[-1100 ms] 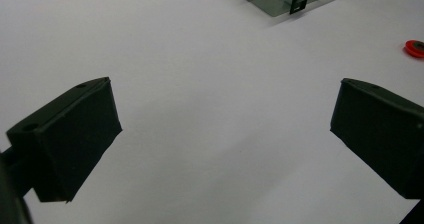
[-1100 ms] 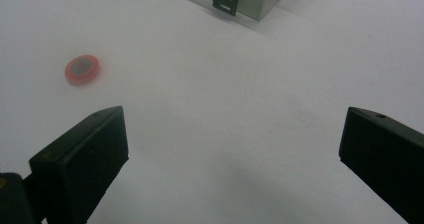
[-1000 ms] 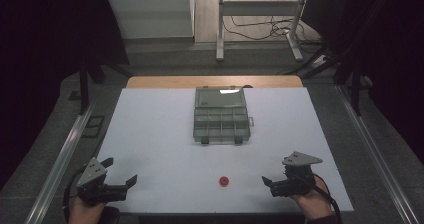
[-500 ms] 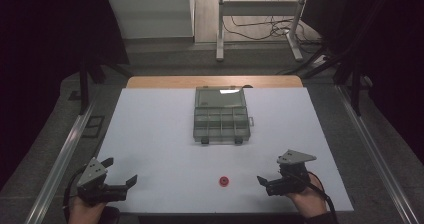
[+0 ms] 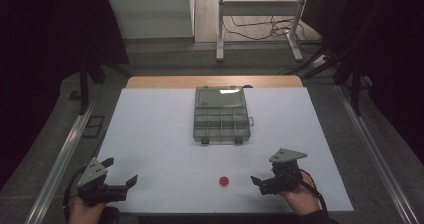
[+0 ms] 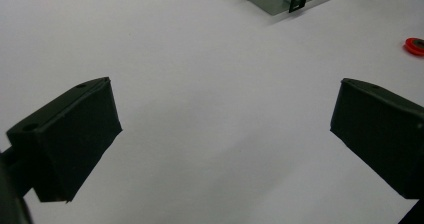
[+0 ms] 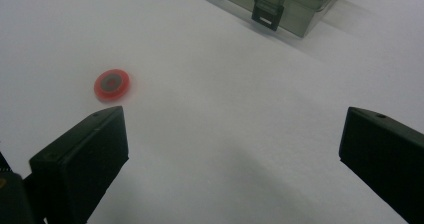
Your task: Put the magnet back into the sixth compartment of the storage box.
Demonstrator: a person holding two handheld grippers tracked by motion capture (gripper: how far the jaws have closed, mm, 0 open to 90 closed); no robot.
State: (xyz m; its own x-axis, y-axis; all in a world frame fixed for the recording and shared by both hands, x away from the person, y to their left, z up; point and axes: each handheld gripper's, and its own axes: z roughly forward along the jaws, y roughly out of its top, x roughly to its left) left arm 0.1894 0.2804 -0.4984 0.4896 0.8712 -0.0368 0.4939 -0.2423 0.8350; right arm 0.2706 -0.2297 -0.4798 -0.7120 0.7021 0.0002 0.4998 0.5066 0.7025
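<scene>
The worktop (image 5: 165,134) is carrying a clear compartment box (image 5: 221,115) toward its far edge and a small red disc (image 5: 224,181) near its front edge. The right gripper (image 5: 261,183) is closing in on the disc from the right front corner, jaws apart and empty, so a pick-up appears imminent. The left gripper (image 5: 120,175) is holding at the left front corner, jaws apart.

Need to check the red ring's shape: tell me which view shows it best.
The right gripper view: the red ring is nearest there, its grey centre visible, though blurred. The high view shows a small dot; the left gripper view shows it cut off at the edge.
</scene>
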